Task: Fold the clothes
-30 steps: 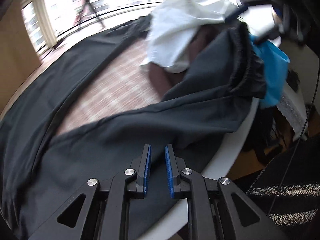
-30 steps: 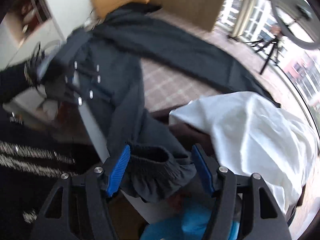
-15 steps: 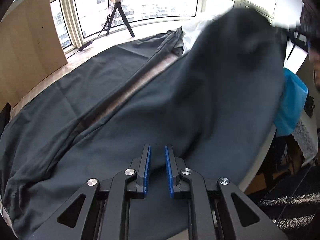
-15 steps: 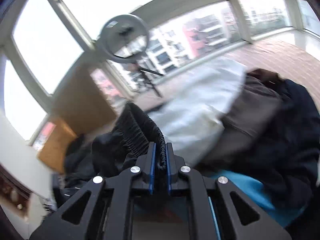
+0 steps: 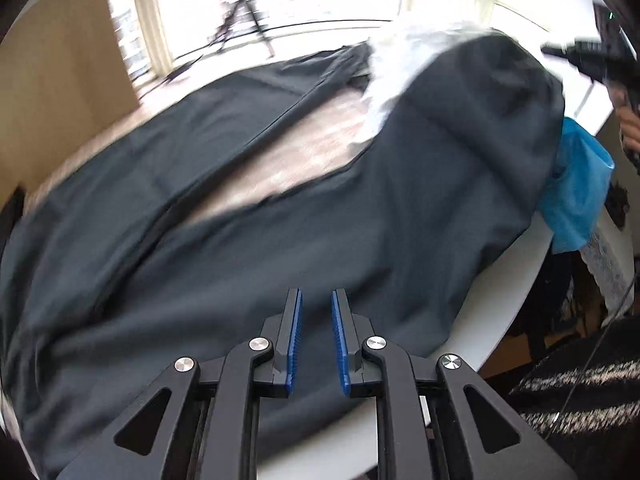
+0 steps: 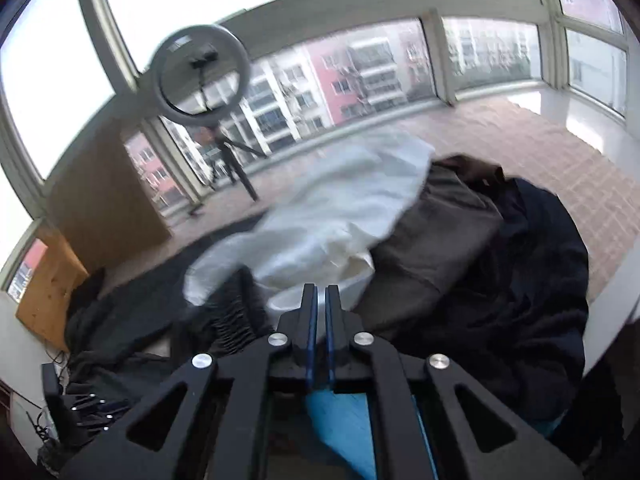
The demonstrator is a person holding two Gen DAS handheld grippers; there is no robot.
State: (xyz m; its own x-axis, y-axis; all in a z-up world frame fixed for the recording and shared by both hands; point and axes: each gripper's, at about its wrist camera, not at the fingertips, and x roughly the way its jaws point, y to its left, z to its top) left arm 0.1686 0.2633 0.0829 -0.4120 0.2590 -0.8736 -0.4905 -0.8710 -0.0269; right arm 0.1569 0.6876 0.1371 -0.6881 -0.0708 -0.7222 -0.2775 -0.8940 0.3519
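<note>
One pair of dark trousers is lying spread across the round white table, its long axis running from the legs at the left gripper's side to the waist end heaped over the clothes pile at the far right. The left gripper is hovering just over the leg cloth, nearer of the two, jaws narrowly parted and holding nothing. The right gripper is sitting nearly closed with nothing visible between its jaws, the gathered waistband lying just to its left.
</note>
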